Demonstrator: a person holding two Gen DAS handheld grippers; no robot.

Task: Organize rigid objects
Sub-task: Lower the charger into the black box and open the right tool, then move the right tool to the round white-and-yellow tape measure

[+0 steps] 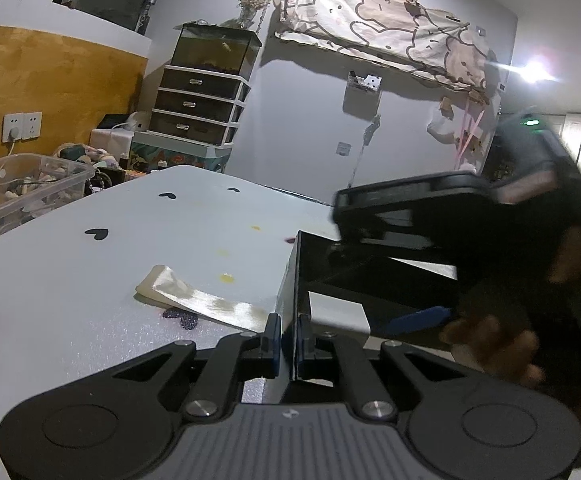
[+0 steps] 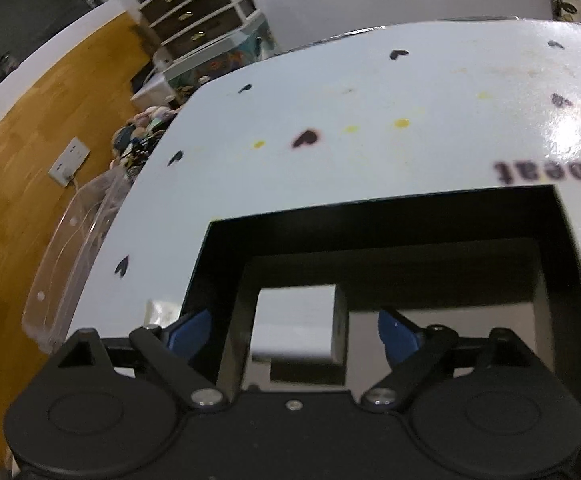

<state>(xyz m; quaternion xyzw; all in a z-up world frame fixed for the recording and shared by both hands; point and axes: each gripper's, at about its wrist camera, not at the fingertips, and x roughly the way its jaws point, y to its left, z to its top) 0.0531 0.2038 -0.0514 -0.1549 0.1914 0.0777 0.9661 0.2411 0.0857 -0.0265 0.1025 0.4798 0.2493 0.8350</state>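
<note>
The left gripper [image 1: 286,344] is clamped on the near wall of an open black box [image 1: 296,280], its blue pads pressed to either side of the thin wall. The box stands on a pale table [image 1: 90,280] printed with small black hearts and a few yellow spots.

Inside the box lies a white block [image 2: 296,324], near the wall that the left gripper grips. It rests on the box floor, and a darker flat piece shows just beneath its near edge; what that piece is cannot be told.

The right gripper [image 2: 294,334] hangs over the box and points down into it, its jaws spread wide. One blue pad stands outside the box's left wall, the other inside the box to the right of the white block. The pads do not press on the block. In the left wrist view the right gripper and the hand [image 1: 530,320] holding it are blurred.

On the table just outside the box wall lies a flat translucent wrapper [image 1: 198,300], with a dark glittery heart partly under it.

Past the table's far left edge stands a clear plastic bin [image 1: 30,188] full of small things. Behind it, against the wall, is a set of drawers [image 1: 198,100] with a glass tank on top.
</note>
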